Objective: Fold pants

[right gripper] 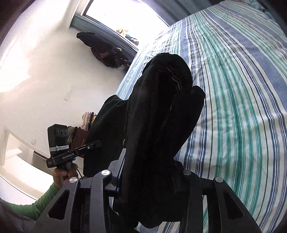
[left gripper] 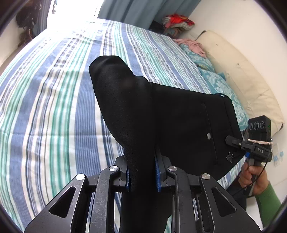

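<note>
Black pants (left gripper: 161, 111) hang lifted above the striped bedspread (left gripper: 44, 93), stretched between both grippers. My left gripper (left gripper: 141, 172) is shut on a bunched fold of the fabric, which rises between the blue pads and droops forward. At the right of that view the other gripper (left gripper: 233, 140) pinches the far edge of the pants, near a pocket seam, held by a hand in a green sleeve. In the right wrist view my right gripper (right gripper: 148, 172) is shut on a thick wad of the pants (right gripper: 161, 107). The left gripper (right gripper: 95, 144) shows at the left there, clamping the cloth.
The bed (right gripper: 242, 107) fills most of both views. Teal patterned pillows (left gripper: 220, 84), a pink cloth (left gripper: 190, 44) and a cream headboard cushion (left gripper: 242, 71) lie along one side. A pile of clothes (left gripper: 177, 22) sits beyond. White wall and a bright window (right gripper: 125, 16) stand behind.
</note>
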A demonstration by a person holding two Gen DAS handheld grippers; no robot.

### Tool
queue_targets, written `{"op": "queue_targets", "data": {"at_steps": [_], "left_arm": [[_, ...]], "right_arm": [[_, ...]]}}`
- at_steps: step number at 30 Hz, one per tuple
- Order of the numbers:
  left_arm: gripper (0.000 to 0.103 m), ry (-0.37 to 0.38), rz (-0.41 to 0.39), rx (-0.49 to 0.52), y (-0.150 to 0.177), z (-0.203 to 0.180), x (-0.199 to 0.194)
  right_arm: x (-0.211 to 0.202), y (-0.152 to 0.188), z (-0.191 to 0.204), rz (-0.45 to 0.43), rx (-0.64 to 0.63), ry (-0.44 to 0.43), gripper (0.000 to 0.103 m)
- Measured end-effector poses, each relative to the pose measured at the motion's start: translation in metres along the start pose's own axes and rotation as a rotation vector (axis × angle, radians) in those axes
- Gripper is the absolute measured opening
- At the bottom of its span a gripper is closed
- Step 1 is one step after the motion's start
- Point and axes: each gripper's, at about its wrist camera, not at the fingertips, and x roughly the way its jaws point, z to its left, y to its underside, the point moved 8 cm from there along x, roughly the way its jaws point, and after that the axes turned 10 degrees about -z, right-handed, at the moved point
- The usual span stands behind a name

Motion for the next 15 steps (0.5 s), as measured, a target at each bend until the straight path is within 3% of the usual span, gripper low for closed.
{"op": "queue_targets", "data": {"at_steps": [2,4,5,7,9,12,13,15], "left_arm": [[0.023,-0.051,-0.016,0.000,-0.019,0.020,0.011],[0.043,-0.157,0.000,0.022,-0.022,0.045,0.033],[0.066,-0.242,0.025,0.035,-0.014,0.062,0.045],[0.069,-0.376,0.061,0.064,0.002,0.092,0.059],[0.069,-0.424,0.065,0.074,0.021,0.107,0.055],[0.074,-0.422,0.007,0.072,0.042,0.114,0.021],[0.077,-0.436,-0.018,0.087,0.049,0.114,0.008],[0.089,-0.475,-0.070,0.129,0.062,0.109,-0.016]], "right_arm": [[0.029,-0.021,0.000,-0.012,0.009,-0.005,0.040],[0.056,-0.036,-0.013,-0.007,0.025,0.025,0.041],[0.070,-0.034,-0.023,0.011,0.042,0.051,0.045],[0.094,-0.027,-0.056,0.077,0.089,0.171,0.051],[0.100,-0.014,-0.092,0.119,0.143,0.314,0.052],[0.070,-0.007,-0.114,0.035,0.250,0.266,0.058],[0.056,-0.006,-0.116,0.010,0.248,0.267,0.063],[0.025,-0.003,-0.114,-0.027,0.190,0.305,0.065]]}}
